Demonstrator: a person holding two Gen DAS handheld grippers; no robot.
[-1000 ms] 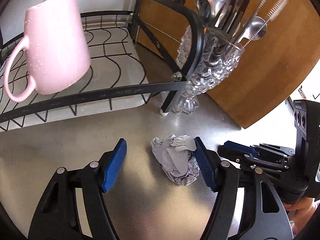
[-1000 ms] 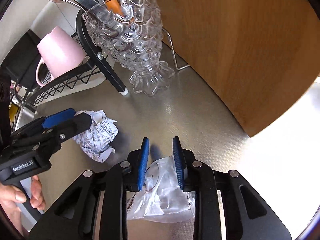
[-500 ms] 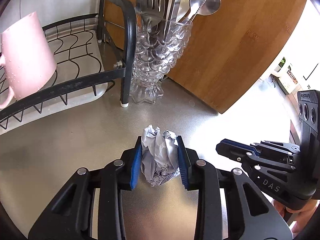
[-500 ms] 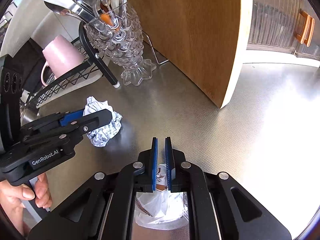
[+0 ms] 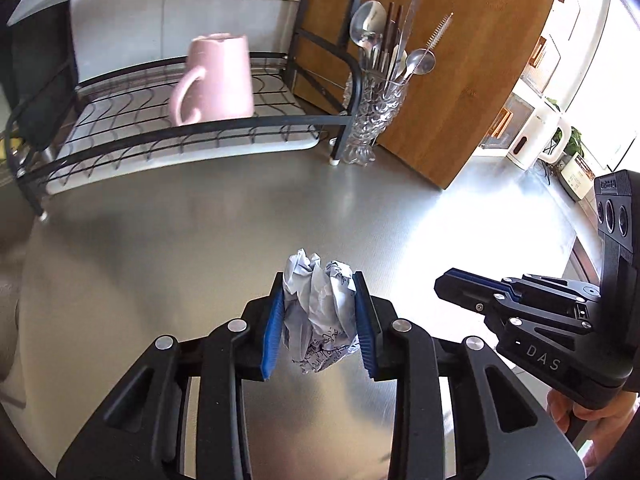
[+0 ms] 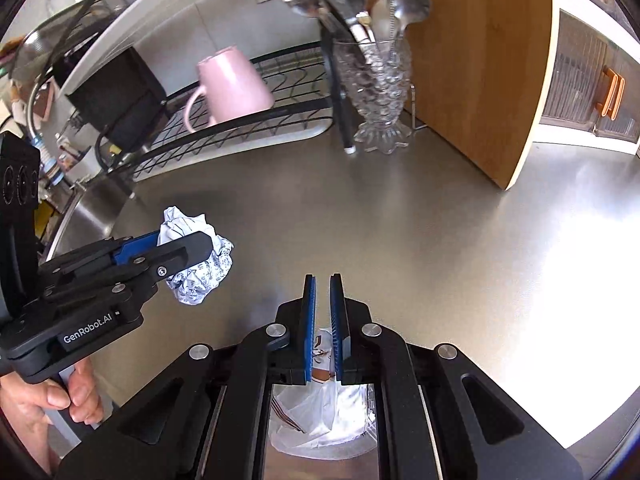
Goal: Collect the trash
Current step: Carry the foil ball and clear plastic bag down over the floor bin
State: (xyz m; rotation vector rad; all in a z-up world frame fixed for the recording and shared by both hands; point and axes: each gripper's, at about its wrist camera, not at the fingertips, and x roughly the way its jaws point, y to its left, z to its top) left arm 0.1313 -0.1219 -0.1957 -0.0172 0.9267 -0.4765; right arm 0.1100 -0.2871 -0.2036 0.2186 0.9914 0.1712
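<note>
Above the steel bench (image 5: pixel 168 248) both pieces of trash are picked up and being carried. The left tongs (image 5: pixel 320 312) clench the crumpled paper ball (image 5: pixel 320 320); the right tongs (image 6: pixel 322 320) pinch a clear plastic wrapper (image 6: pixel 320 424). Next, a bin must be found; none shows. A second ago both lay on the bench, jaws wider; they have since closed.

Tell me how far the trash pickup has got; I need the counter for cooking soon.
Done: both pieces look lifted off the steel counter. In hand: the left gripper clamps the crumpled ball of printed white paper; the right gripper pinches the clear plastic wrapper, which hangs below it. Left: dropping both into a bin, none in view. No other trash shows.
</note>
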